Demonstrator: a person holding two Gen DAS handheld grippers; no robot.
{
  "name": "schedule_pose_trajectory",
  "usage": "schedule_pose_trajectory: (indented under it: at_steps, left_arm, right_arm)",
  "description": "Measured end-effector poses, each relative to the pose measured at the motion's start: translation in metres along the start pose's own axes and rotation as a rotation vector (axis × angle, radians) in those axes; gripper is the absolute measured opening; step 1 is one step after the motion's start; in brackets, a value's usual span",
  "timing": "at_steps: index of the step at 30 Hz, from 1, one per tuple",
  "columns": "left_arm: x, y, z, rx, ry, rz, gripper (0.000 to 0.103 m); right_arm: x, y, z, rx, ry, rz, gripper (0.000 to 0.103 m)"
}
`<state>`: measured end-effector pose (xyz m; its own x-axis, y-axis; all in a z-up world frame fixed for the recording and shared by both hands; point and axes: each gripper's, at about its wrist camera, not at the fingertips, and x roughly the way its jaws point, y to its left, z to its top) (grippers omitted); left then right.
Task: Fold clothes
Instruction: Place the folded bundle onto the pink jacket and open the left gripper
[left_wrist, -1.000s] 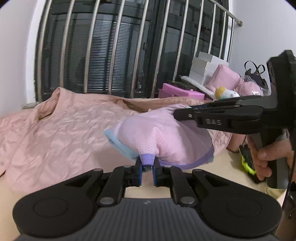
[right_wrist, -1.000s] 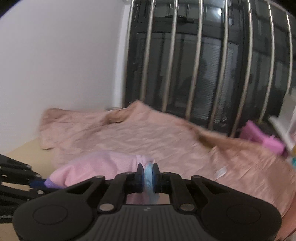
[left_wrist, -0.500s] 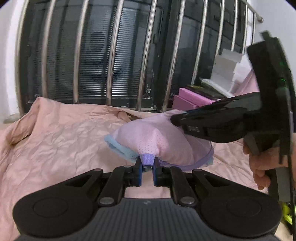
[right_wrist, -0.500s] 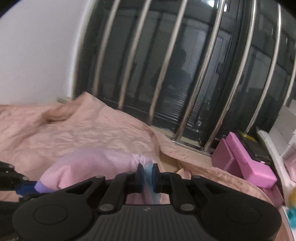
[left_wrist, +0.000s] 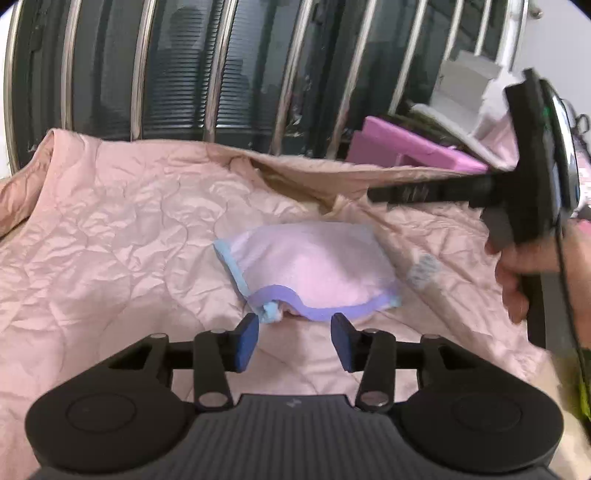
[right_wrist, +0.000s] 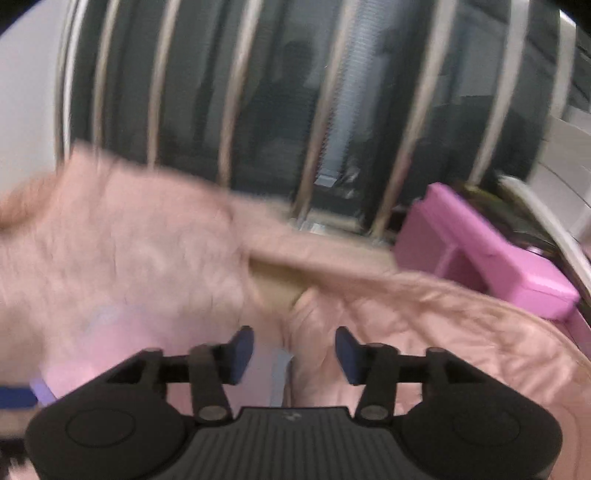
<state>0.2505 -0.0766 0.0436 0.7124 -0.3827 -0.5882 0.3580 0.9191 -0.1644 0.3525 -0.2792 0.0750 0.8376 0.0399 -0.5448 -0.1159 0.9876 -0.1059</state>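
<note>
Wrinkled pink quilt (left_wrist: 122, 236), metal window bars (left_wrist: 218, 70), magenta box (left_wrist: 410, 147), stacked white boxes (left_wrist: 465, 81)

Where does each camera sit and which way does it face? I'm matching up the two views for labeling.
Left wrist: on the left gripper, looking forward and down at the pink garment on the quilt; its own open fingers, the right gripper and right hand show.
Right wrist: on the right gripper, facing the window bars, blurred; its own open fingers show.
Shared: quilt, bars, magenta box.
</note>
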Motion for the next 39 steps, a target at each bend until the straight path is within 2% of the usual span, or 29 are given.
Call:
schedule_pose_trajectory:
  at_steps: [4,7,8,10,11,12,15,17,23,24,25,26,28,30,36,39]
  left_arm:
    - [-0.049,-0.008,-0.006,-0.021,-0.02,0.04,0.054]
    - [-0.09,-0.016,-0.017,-0.064,-0.022,0.112,0.074]
    - [-0.106,-0.018,-0.022,-0.089,-0.024,0.128,0.083]
    - [-0.14,-0.027,-0.035,-0.11,-0.046,0.141,0.085]
    - [-0.157,-0.031,-0.042,-0.107,-0.071,0.147,0.091]
    - [-0.176,-0.034,-0.05,-0.103,-0.105,0.156,0.103]
    - [-0.224,-0.041,-0.078,-0.107,-0.193,0.207,0.103]
    - [-0.24,-0.047,-0.097,-0.1,-0.183,0.248,0.103]
    - [-0.265,-0.052,-0.148,-0.093,-0.152,0.309,0.103]
    - [-0.263,-0.05,-0.156,-0.094,-0.144,0.323,0.103]
    - [-0.26,-0.048,-0.164,-0.096,-0.134,0.334,0.103]
    - [-0.257,-0.045,-0.171,-0.098,-0.118,0.34,0.103]
    - [-0.245,-0.038,-0.183,-0.108,-0.08,0.352,0.103]
    - [-0.231,-0.029,-0.19,-0.126,-0.046,0.368,0.103]
    - [-0.204,-0.013,-0.195,-0.094,0.013,0.393,0.103]
    - [-0.193,-0.009,-0.194,-0.081,0.031,0.396,0.103]
  right_arm:
    - [-0.054,-0.004,0.004,0.087,-0.034,0.094,0.049]
    - [-0.097,0.007,-0.008,0.101,-0.032,0.15,0.05]
    - [-0.114,0.011,-0.016,0.104,-0.037,0.16,0.053]
    - [-0.148,0.019,-0.037,0.109,-0.053,0.174,0.059]
    - [-0.166,0.023,-0.048,0.112,-0.061,0.181,0.062]
    - [-0.183,0.026,-0.058,0.115,-0.069,0.188,0.063]
    - [-0.235,0.038,-0.091,0.127,-0.094,0.212,0.072]
    - [-0.264,0.045,-0.117,0.143,-0.104,0.232,0.083]
    - [-0.325,0.062,-0.19,0.172,-0.078,0.249,0.092]
    - [-0.329,0.066,-0.2,0.17,-0.075,0.244,0.095]
    - [-0.332,0.07,-0.209,0.167,-0.072,0.239,0.101]
    - [-0.335,0.074,-0.218,0.163,-0.07,0.234,0.103]
    - [-0.331,0.081,-0.232,0.158,-0.063,0.211,0.103]
    - [-0.316,0.086,-0.239,0.165,-0.022,0.181,0.103]
    - [-0.276,0.096,-0.252,0.224,0.067,0.203,0.103]
    - [-0.266,0.106,-0.249,0.178,0.069,0.1,0.103]
